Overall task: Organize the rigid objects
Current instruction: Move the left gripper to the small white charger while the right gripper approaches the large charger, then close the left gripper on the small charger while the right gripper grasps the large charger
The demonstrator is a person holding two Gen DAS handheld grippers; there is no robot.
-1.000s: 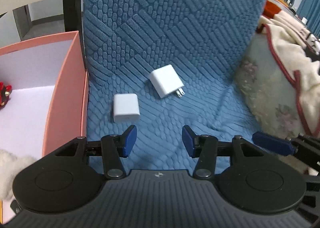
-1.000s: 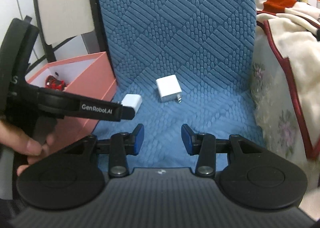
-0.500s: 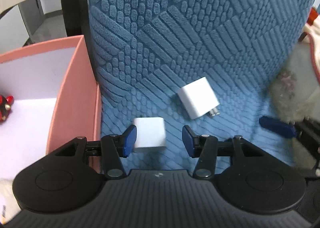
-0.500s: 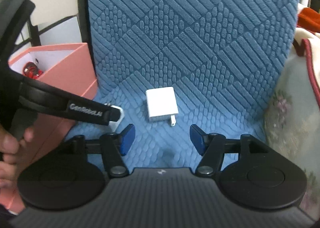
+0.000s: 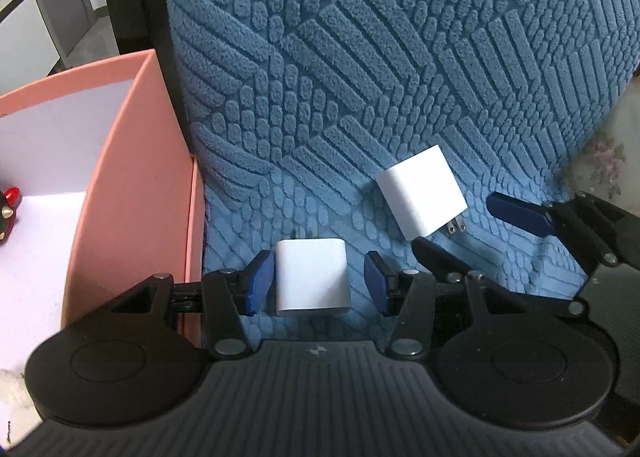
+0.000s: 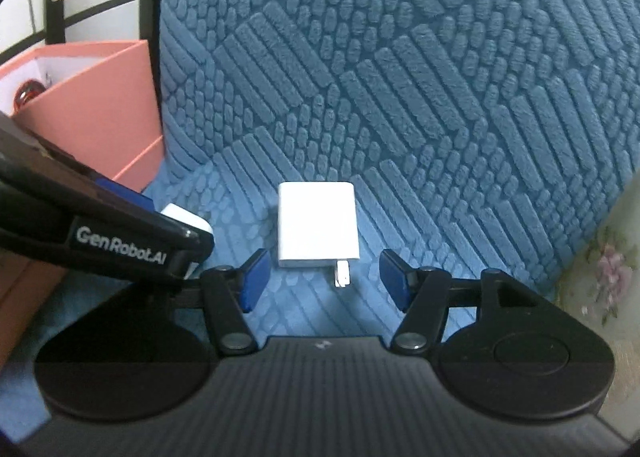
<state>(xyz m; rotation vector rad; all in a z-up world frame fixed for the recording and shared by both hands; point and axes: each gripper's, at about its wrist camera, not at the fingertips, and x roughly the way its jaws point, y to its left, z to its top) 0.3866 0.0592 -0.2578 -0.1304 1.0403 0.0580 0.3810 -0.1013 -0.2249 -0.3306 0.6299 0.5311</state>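
Two white charger plugs lie on a blue quilted seat cover (image 5: 360,77). The smaller plug (image 5: 312,277) sits between the blue fingers of my open left gripper (image 5: 320,285); the left pad is at its side, the right pad stands apart. The larger plug (image 6: 316,225), prongs toward me, lies just ahead of my open right gripper (image 6: 326,281), prongs between the fingertips. It also shows in the left wrist view (image 5: 420,197). The smaller plug shows in the right wrist view (image 6: 188,219), partly hidden by the left gripper body.
A pink box (image 5: 132,185) with a white inside stands left of the seat and holds a red and black toy (image 5: 8,209). A floral cover (image 6: 608,269) lies to the right. The blue chair back rises behind the plugs.
Both grippers have moved forward and down. The smaller plug now sits between the left fingers and the larger plug's prongs have come between the right fingertips, which have opened wider.
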